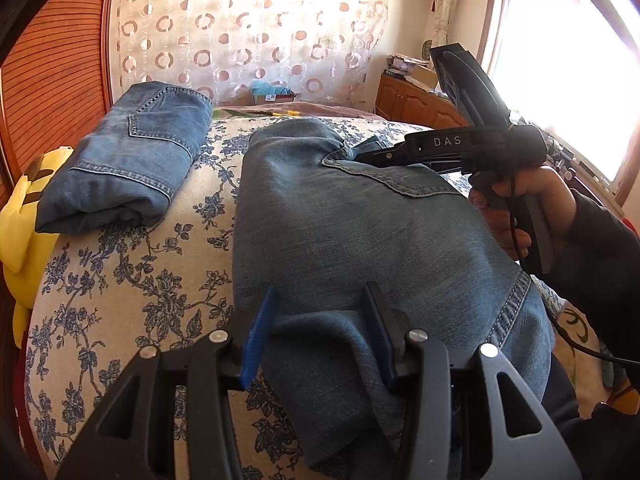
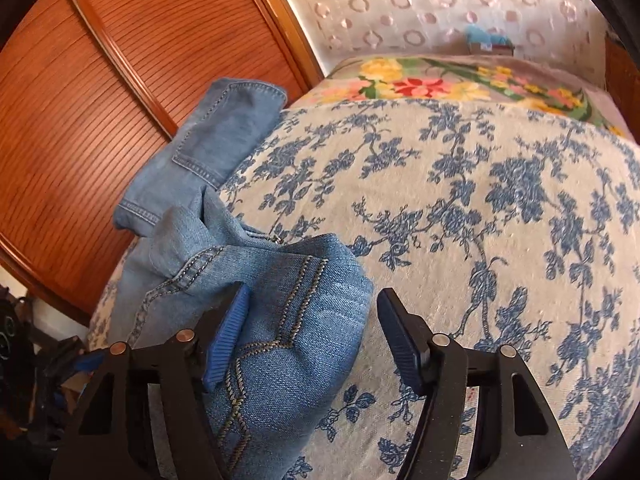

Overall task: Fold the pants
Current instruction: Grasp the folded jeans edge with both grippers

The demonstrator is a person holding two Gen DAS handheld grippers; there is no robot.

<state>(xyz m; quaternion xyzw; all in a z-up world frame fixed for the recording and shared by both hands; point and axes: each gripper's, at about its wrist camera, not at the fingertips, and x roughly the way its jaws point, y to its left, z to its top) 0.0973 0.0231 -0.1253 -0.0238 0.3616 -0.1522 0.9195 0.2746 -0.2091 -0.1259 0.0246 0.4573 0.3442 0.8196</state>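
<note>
A pair of blue jeans [image 1: 360,232] lies partly folded along the bed. In the left wrist view my left gripper [image 1: 318,336] is at its near end, both blue pads pressed on a thick fold of denim. At the far end, a hand holds my right gripper [image 1: 358,156] with its tips at the waistband corner. The right wrist view shows that gripper [image 2: 312,336] open: the jeans' stitched pocket corner [image 2: 280,280] lies against the left pad [image 2: 228,336], with a gap before the right pad.
A second pair of jeans [image 1: 128,160], folded, rests at the bed's far left [image 2: 216,140]. The bed has a blue floral cover [image 1: 120,280]. A wooden panel [image 1: 52,80] stands to the left, beside a yellow cushion [image 1: 24,220]. A cabinet [image 1: 408,100] and a window [image 1: 580,60] are on the right.
</note>
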